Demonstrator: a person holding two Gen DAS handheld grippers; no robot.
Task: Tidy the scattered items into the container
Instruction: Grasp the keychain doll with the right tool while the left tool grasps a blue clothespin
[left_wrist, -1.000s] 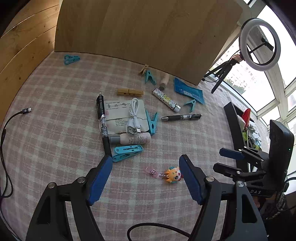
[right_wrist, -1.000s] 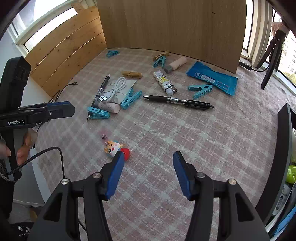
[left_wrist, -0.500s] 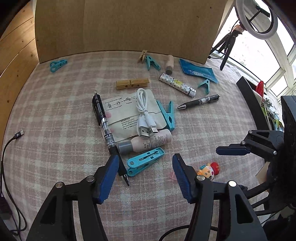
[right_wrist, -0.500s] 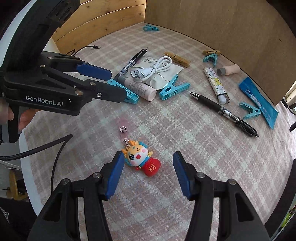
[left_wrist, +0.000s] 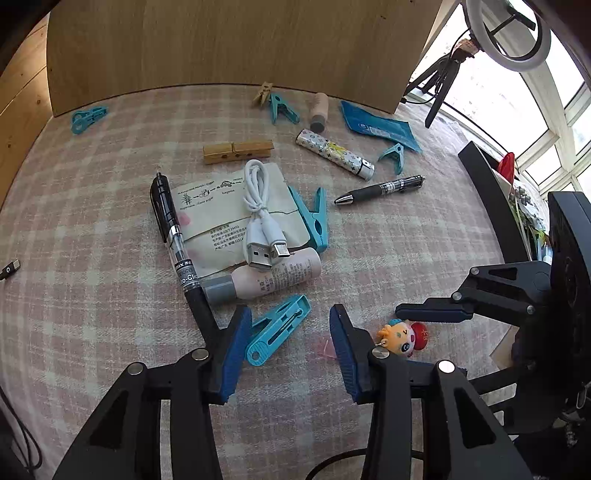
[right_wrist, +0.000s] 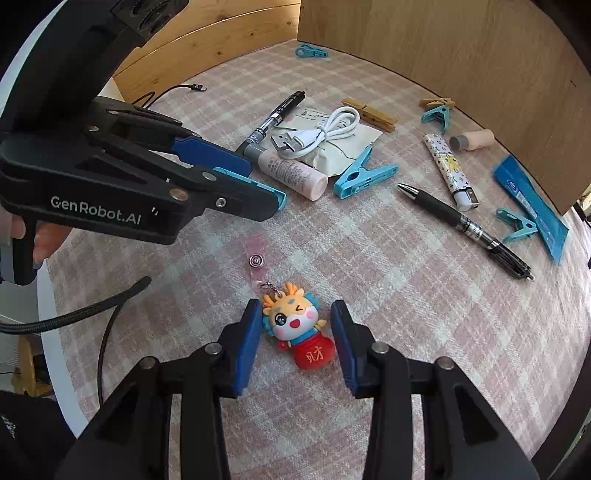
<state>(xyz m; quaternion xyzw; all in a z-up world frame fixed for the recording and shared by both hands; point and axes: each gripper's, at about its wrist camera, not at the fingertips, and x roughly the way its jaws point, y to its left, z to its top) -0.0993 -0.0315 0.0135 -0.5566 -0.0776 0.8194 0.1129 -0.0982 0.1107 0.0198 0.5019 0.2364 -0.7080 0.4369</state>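
My right claw (right_wrist: 293, 339) points steeply down over the little cartoon dragon charm with the red pouch (right_wrist: 297, 330), and that charm lies squarely between my two blue pads (right_wrist: 245, 343). Its long axis runs from the horned head, farther from me, to the red pouch, nearer to me, so it lies along my fingers and the pads face its two narrow flanks. The jaws have just been closing. They stand about half spread, and I judge a thin gap is left on each side, so nothing is pinched yet. The clear pink badge strap with its metal snap (right_wrist: 255, 254) trails away from the head, beyond my fingertips and out of the pads' path.

My left claw (left_wrist: 288, 343) is in the same position over the flat light-blue plastic clothes peg (left_wrist: 277, 334). That peg lies slantwise on the pink checked cloth of the bench (left_wrist: 92, 258), with its rounded end near my left pad (left_wrist: 236, 350) and its far end pointing up toward the pale pink tube with the grey cap (left_wrist: 266, 278). These jaws have also just been closing and are half spread, with the peg between them. One pad sits just beside the peg's rounded end, though I cannot tell whether it touches.

The charm is nearer to my right claw and the peg to my left, so I judge each grip needs only the squeeze. No container shows in either view.
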